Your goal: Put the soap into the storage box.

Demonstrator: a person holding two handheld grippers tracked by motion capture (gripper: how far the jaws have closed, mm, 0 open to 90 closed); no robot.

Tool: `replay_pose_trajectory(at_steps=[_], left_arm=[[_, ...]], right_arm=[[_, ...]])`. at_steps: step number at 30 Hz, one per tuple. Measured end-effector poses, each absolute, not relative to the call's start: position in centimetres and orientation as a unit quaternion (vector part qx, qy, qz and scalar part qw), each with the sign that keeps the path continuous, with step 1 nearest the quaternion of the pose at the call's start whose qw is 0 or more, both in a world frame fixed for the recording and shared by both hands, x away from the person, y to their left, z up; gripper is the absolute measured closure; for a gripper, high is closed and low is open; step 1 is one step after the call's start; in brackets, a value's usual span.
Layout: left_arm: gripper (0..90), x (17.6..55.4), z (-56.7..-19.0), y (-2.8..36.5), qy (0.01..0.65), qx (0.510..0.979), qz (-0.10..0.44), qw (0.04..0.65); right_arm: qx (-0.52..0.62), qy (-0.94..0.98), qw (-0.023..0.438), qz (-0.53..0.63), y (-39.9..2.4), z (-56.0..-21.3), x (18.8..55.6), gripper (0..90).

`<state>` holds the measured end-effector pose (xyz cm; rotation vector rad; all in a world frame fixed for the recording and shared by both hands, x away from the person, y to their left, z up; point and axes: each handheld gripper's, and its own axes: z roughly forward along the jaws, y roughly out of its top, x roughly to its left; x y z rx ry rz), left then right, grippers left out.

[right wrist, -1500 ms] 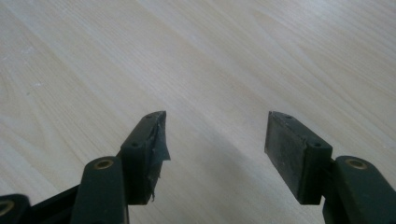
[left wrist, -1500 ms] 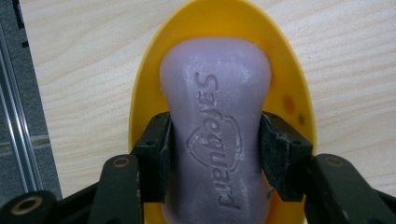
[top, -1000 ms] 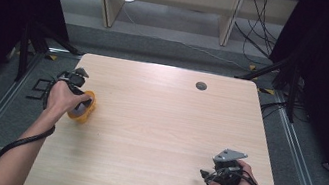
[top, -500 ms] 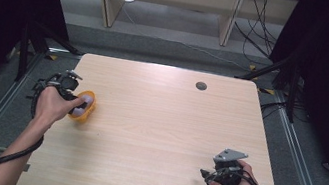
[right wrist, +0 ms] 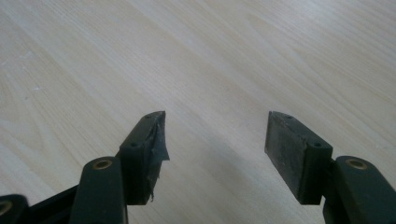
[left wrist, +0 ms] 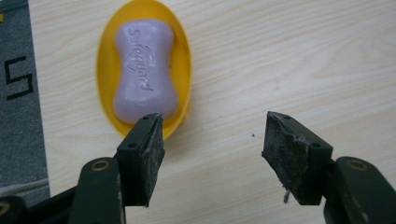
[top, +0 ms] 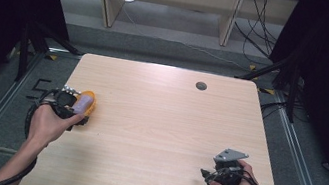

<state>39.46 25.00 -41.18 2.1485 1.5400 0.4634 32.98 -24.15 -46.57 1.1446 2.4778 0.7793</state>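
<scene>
High view: one worktop [top: 157, 122], light wood; one yellow soap dish [left wrist: 108, 60] sits at its left edge, one lilac soap bar [left wrist: 142, 70] lying inside it; the placing looks done, what is left is clearing off; two grippers; left gripper [left wrist: 212, 135] has just been closing its jaws, released, nothing between them, dish just beside one jaw; right gripper [right wrist: 215, 135] spread and empty near the worktop's front right.

Bare table [top: 162, 122] between both hands, soap dish [top: 85, 104] at left edge, small hole [top: 201, 86] far side
</scene>
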Motion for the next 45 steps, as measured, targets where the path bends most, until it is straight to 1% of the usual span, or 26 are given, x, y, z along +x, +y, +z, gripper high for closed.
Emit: replay_pose_trajectory(at_steps=[3, 9, 12, 14, 16, 18, 24, 26, 27, 28, 29, 30, 34, 35, 36, 37, 41, 45], left_arm=[[37.6, 38.5, -41.4, 24.6, 0.553, 0.778, 0.174, 0.241], [37.7, 36.4, -42.4, 24.2, 0.538, 0.784, 0.183, 0.250], [37.7, 35.4, -42.9, 24.0, 0.535, 0.786, 0.183, 0.252], [37.8, 34.8, -43.2, 23.9, 0.535, 0.784, 0.183, 0.255], [37.8, 34.3, -43.7, 23.9, 0.531, 0.787, 0.183, 0.256], [38.0, 33.8, -44.1, 23.7, 0.525, 0.791, 0.188, 0.252], [38.2, 32.2, -46.0, 23.2, 0.515, 0.797, 0.191, 0.250], [38.3, 31.8, -47.0, 23.1, 0.510, 0.796, 0.192, 0.261], [38.5, 31.6, -47.6, 23.1, 0.511, 0.792, 0.202, 0.265], [38.9, 31.3, -48.0, 23.3, 0.504, 0.800, 0.200, 0.256], [39.4, 31.2, -48.5, 23.2, 0.509, 0.790, 0.205, 0.274], [39.5, 31.1, -48.8, 23.2, 0.509, 0.789, 0.207, 0.275], [39.6, 30.7, -49.9, 23.3, 0.507, 0.787, 0.208, 0.284], [39.6, 30.7, -49.9, 23.5, 0.506, 0.789, 0.209, 0.279], [39.6, 30.7, -50.0, 23.7, 0.509, 0.784, 0.209, 0.287], [39.5, 30.6, -50.1, 23.8, 0.512, 0.781, 0.212, 0.289], [39.6, 30.8, -50.0, 24.5, 0.510, 0.778, 0.230, 0.285], [39.6, 30.9, -50.1, 24.7, 0.517, 0.769, 0.234, 0.295]], right_arm=[[0.399, 0.863, 0.151, 0.271, -24.2, -46.6, 33.0, 39.0], [0.393, 0.865, 0.153, 0.272, -24.2, -46.6, 33.0, 38.9], [0.396, 0.864, 0.150, 0.271, -24.1, -46.6, 33.0, 39.0], [0.407, 0.862, 0.139, 0.269, -24.1, -46.5, 32.9, 39.0], [0.406, 0.860, 0.146, 0.273, -24.1, -46.6, 32.9, 39.0], [0.411, 0.859, 0.136, 0.272, -24.0, -46.6, 32.9, 39.0], [0.405, 0.861, 0.142, 0.274, -24.2, -46.8, 33.0, 39.0], [0.406, 0.860, 0.143, 0.273, -24.2, -46.8, 33.0, 39.0], [0.406, 0.861, 0.139, 0.273, -24.2, -46.8, 33.0, 39.0], [0.406, 0.861, 0.139, 0.273, -24.2, -46.8, 33.1, 39.0], [0.406, 0.861, 0.138, 0.273, -24.2, -46.8, 33.1, 39.1], [0.408, 0.858, 0.144, 0.279, -24.1, -47.0, 33.1, 39.0], [0.406, 0.861, 0.138, 0.274, -24.2, -46.8, 33.1, 39.1], [0.410, 0.852, 0.149, 0.290, -24.0, -47.1, 33.1, 39.1], [0.405, 0.858, 0.151, 0.280, -24.1, -46.9, 33.1, 39.1], [0.403, 0.862, 0.144, 0.273, -24.2, -46.8, 33.1, 39.1], [0.406, 0.861, 0.142, 0.273, -24.1, -46.7, 33.0, 39.1], [0.402, 0.862, 0.142, 0.275, -24.1, -46.7, 33.0, 39.2]])
